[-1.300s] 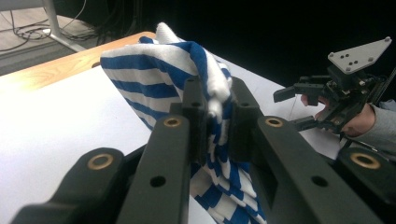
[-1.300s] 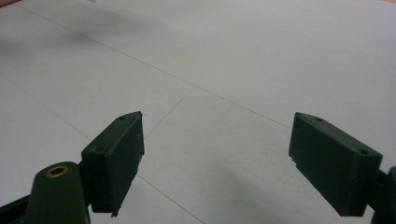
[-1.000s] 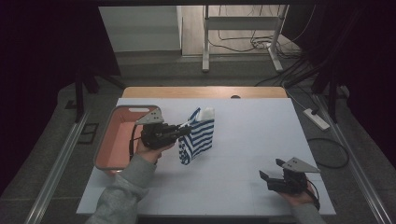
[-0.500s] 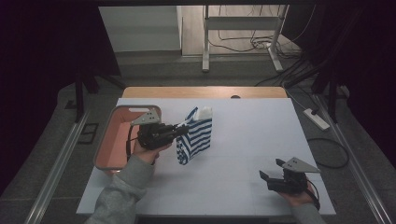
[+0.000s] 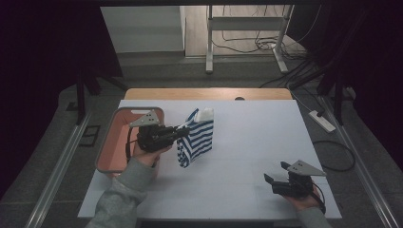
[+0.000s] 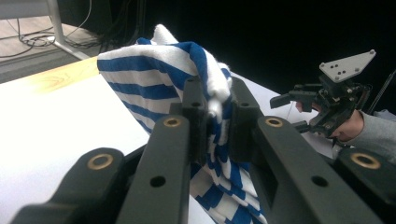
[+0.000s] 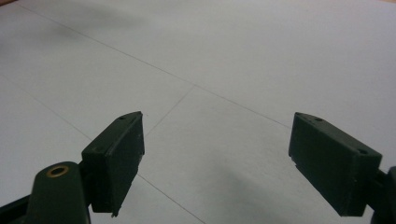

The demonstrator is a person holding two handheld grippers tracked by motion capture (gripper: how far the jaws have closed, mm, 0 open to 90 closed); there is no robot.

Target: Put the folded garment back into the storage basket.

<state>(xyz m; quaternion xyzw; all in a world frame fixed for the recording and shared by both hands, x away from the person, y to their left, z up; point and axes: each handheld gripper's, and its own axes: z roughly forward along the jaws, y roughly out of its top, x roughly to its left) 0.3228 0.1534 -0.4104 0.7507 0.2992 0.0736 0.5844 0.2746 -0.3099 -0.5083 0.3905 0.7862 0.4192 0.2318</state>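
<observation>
While the left gripper [image 5: 183, 132] stays clamped on the top edge of the blue-and-white striped cloth [image 5: 196, 141], the cloth hangs just beside the pink tray [image 5: 115, 124], barely shifted over the last second. The right gripper [image 5: 275, 179] rests near the table's [image 5: 256, 123] front edge, jaws apart and empty, so the move to the tray looks not yet begun.

Right gripper [image 7: 217, 161]: its two black, blocky jaws rise from the bottom edge and stand wide apart, nothing between them. Left jaw shows a brass-coloured rivet low on its arm; right jaw is cut off by the frame's right edge. Both hang just over a flat, white, matte table surface [image 7: 224, 60], contact not clear. Thin grey seam lines cross the surface diagonally and meet at a junction between and above the jaws. A soft shadow lies on the surface beneath the gap; top left corner slightly darker.
</observation>
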